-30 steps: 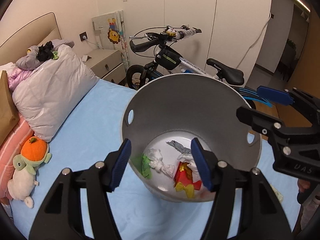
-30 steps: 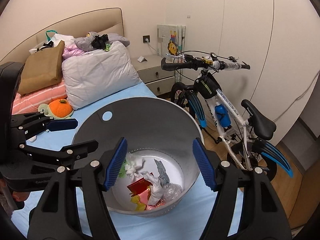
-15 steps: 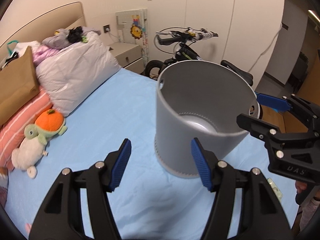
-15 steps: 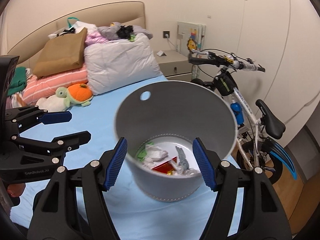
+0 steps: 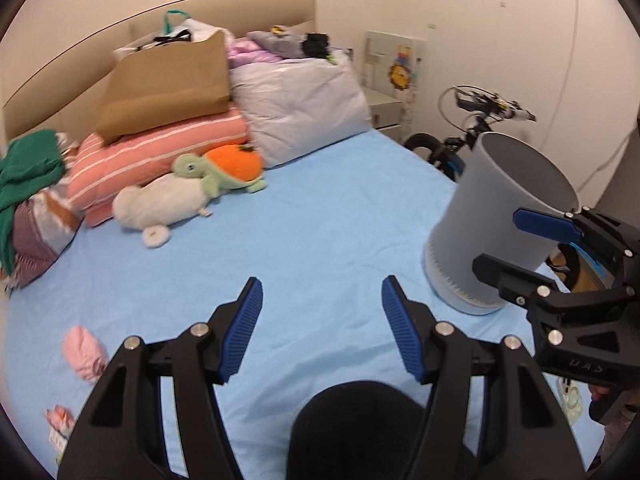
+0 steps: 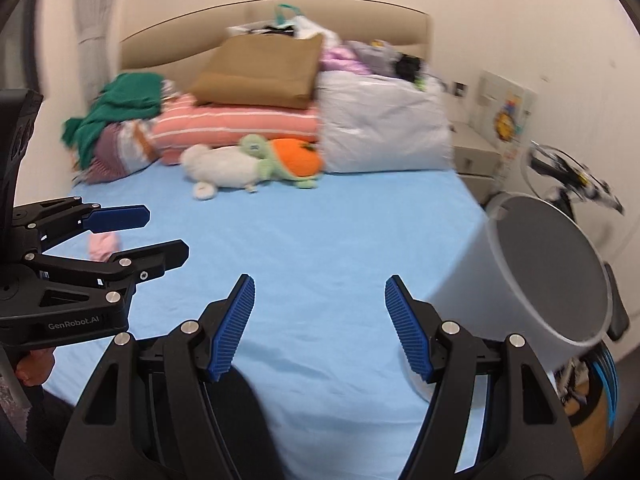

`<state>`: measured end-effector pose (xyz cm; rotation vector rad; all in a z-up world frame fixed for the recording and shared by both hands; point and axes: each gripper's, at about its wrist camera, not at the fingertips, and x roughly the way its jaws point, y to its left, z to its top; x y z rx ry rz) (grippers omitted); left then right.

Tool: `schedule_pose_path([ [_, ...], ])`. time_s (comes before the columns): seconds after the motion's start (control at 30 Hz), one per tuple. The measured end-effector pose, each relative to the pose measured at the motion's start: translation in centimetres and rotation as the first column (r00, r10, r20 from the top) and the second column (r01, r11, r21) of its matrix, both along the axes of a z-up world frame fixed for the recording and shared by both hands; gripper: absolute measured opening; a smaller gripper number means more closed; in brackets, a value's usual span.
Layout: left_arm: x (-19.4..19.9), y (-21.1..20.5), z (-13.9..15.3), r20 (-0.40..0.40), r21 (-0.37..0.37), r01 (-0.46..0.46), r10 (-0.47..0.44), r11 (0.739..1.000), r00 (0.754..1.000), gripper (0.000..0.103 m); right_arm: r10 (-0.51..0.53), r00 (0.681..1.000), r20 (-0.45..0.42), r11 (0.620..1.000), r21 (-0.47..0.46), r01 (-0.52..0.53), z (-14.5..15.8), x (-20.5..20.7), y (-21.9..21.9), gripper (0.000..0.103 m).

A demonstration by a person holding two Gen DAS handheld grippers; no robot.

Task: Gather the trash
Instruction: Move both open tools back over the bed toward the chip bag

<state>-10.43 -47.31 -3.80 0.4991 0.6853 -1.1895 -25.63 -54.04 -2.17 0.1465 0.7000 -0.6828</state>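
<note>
A grey trash bin (image 5: 492, 224) stands on the blue bed sheet (image 5: 320, 240) near its right edge; it also shows in the right wrist view (image 6: 532, 280). Its contents are hidden from both views. A crumpled pink piece of trash (image 5: 84, 354) lies on the sheet at the lower left, and a small wrapper (image 5: 58, 424) lies nearer the edge. My left gripper (image 5: 322, 326) is open and empty over the sheet. My right gripper (image 6: 320, 326) is open and empty beside the bin. The pink trash (image 6: 103, 245) shows behind the left gripper in the right wrist view.
Pillows (image 5: 160, 152), a brown paper bag (image 5: 168, 84), green clothes (image 5: 28, 176) and plush toys (image 5: 188, 196) pile at the head of the bed. A bicycle (image 5: 472, 120) and a nightstand (image 5: 384, 112) stand to the right of the bed.
Both grippers have swung left, away from the bin, and now face the bed and pillows. The bin has slid to the right side of both views; its inside no longer shows.
</note>
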Motion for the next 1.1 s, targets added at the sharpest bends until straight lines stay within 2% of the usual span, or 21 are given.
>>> schedule_pose_path([
  [0.07,2.3,3.1,-0.5,0.001,0.003,-0.091,0.091,0.996,0.996,0.063,0.079,0.997,-0.006,0.997,-0.004,-0.079,-0.4,2.9,2.5,0.065],
  [0.17,6.1,8.6,-1.3,-0.034,0.007,-0.227,0.227,0.974,0.973,0.063,0.202,0.979,-0.013,0.979,-0.002,-0.202,-1.0,7.1,6.3,0.065],
  [0.27,9.3,14.4,-2.0,-0.033,0.017,-0.363,0.363,0.932,0.931,0.063,0.318,0.948,-0.025,0.948,0.006,-0.318,-2.0,11.3,10.4,0.065],
  [0.37,12.0,20.1,-2.7,-0.048,0.025,-0.484,0.484,0.875,0.874,0.063,0.43,0.902,-0.026,0.902,0.037,-0.429,-3.4,15.4,14.5,0.065],
  [0.53,15.4,29.3,-4.1,-0.041,0.039,-0.656,0.657,0.754,0.752,0.063,0.588,0.809,-0.028,0.807,0.089,-0.584,-5.8,21.3,21.9,0.065],
  [0.77,18.9,38.6,-6.0,-0.025,0.068,-0.803,0.806,0.592,0.592,0.063,0.733,0.678,-0.042,0.677,0.141,-0.723,-9.5,28.1,31.3,0.065],
  [0.93,21.2,42.9,-7.7,-0.028,0.089,-0.857,0.861,0.508,0.508,0.063,0.79,0.61,-0.052,0.609,0.179,-0.773,-12.6,32.4,36.5,0.065],
  [1.1,24.1,46.6,-10.7,-0.056,0.123,-0.888,0.896,0.444,0.44,0.063,0.814,0.575,-0.077,0.578,0.206,-0.79,-15.7,36.3,39.6,0.065],
])
